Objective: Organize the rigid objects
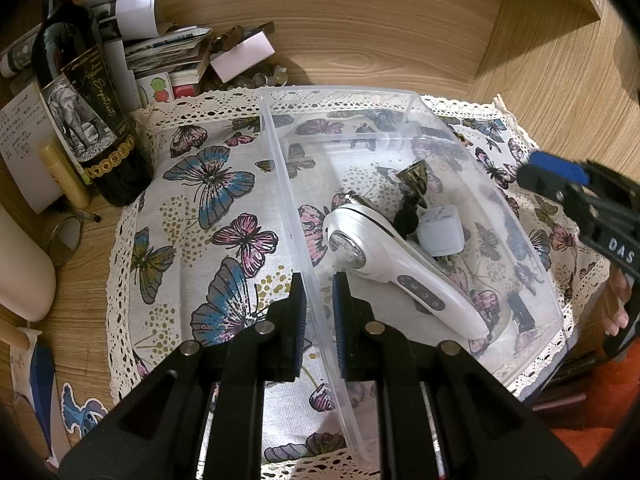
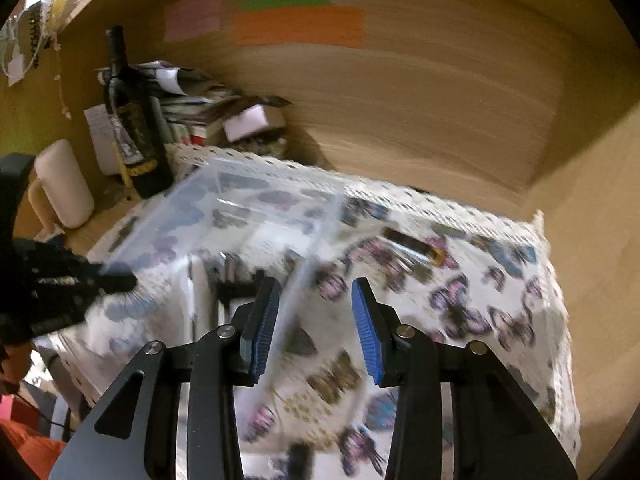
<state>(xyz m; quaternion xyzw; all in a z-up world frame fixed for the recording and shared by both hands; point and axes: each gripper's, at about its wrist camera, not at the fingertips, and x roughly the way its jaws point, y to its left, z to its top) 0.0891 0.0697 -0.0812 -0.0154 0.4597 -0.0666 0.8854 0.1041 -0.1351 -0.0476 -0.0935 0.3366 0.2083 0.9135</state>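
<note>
A clear plastic bin (image 1: pixel 400 98) lies on the butterfly cloth (image 1: pixel 216 208). It holds a white lint shaver (image 1: pixel 400 272), a small bronze bell (image 1: pixel 416 178) and a pale cube (image 1: pixel 440 232). My left gripper (image 1: pixel 320 304) straddles the bin's left wall with its jaws close on it. My right gripper (image 2: pixel 316 324) is open and empty above the cloth, beside the bin (image 2: pixel 240 208); it also shows at the right of the left wrist view (image 1: pixel 560 176). A dark tube (image 2: pixel 416 248) lies on the cloth (image 2: pixel 500 300) beyond it. The right wrist view is blurred.
A wine bottle (image 1: pixel 92 112) stands at the left with a lip balm stick (image 1: pixel 68 176) and a paper pile (image 1: pixel 168 52). A white bottle (image 2: pixel 64 184) lies left. Wooden walls (image 1: pixel 380 20) close in the back and right.
</note>
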